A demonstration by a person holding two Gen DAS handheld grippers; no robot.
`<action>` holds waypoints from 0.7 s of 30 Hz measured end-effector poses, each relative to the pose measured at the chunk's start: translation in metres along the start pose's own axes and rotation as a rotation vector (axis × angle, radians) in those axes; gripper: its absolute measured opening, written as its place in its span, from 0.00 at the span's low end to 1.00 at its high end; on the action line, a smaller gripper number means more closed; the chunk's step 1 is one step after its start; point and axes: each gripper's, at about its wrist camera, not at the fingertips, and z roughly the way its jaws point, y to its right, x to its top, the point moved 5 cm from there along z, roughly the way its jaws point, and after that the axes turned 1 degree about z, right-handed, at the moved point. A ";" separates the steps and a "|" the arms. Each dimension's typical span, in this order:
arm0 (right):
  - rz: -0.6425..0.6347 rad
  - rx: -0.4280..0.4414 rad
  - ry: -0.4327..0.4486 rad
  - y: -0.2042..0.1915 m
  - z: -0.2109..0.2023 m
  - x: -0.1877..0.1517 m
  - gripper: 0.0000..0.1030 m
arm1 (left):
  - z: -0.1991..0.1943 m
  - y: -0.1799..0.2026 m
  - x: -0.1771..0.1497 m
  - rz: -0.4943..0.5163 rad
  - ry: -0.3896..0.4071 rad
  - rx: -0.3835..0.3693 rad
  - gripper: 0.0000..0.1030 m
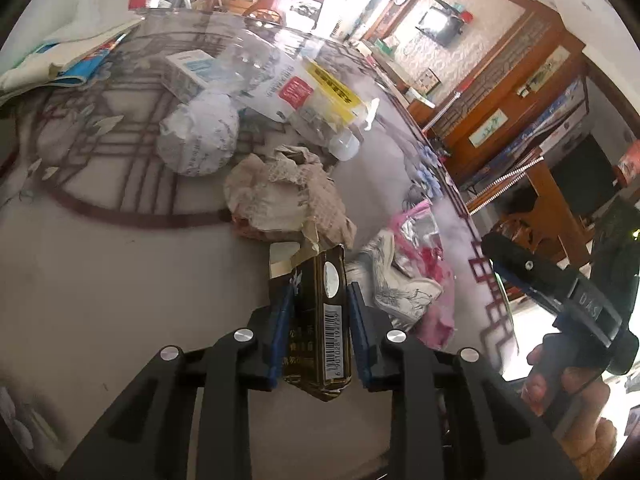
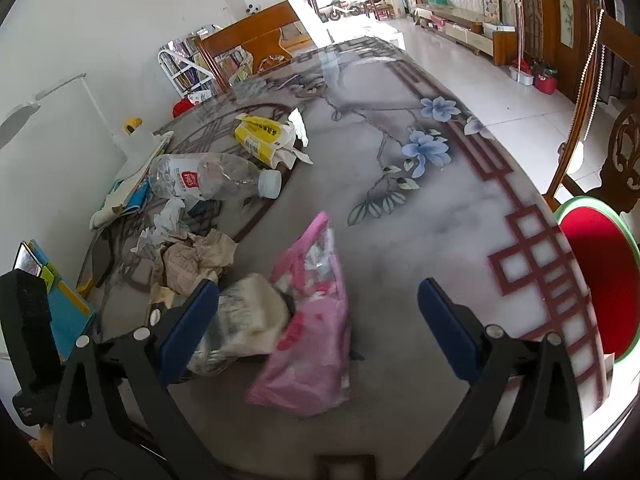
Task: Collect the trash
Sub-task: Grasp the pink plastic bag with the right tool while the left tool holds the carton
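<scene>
**A:** What is shown between the left tongs (image 1: 318,308)?

**B:** A dark brown carton (image 1: 320,320) with a white barcode strip is seen pinched between the two blue pads, its torn flap pointing away from the camera. The carton is held over the counter (image 1: 120,280), just in front of a crumpled beige paper wad (image 1: 280,196).

**A:** And how are the right tongs (image 2: 318,300) depicted?

**B:** They are shown spread wide, with nothing pressed by either pad. A pink plastic bag (image 2: 308,320) is seen lying on the counter in the gap between the fingers, touched by neither. A cream-coloured crumpled wrapper (image 2: 248,320) is found just beside the bag, partly behind the blue pad on the left of that view.

**A:** Where is the remaining trash located?

**B:** Farther back on the counter, a crushed clear plastic bottle (image 2: 208,178) with a white cap is seen lying on its side. A yellow and white packet (image 2: 262,136) is placed behind it. A ball of white paper (image 1: 200,140) and a small white box (image 1: 188,72) are visible in the left wrist view, near the bottle.

**A:** Is anything shown beyond the counter edge?

**B:** A red stool seat with a green rim (image 2: 596,276) is seen beside the counter edge.
</scene>
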 end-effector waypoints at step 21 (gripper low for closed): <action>-0.048 -0.078 -0.234 -0.002 0.047 -0.034 0.77 | 0.015 -0.019 -0.009 -0.032 -0.051 0.101 0.44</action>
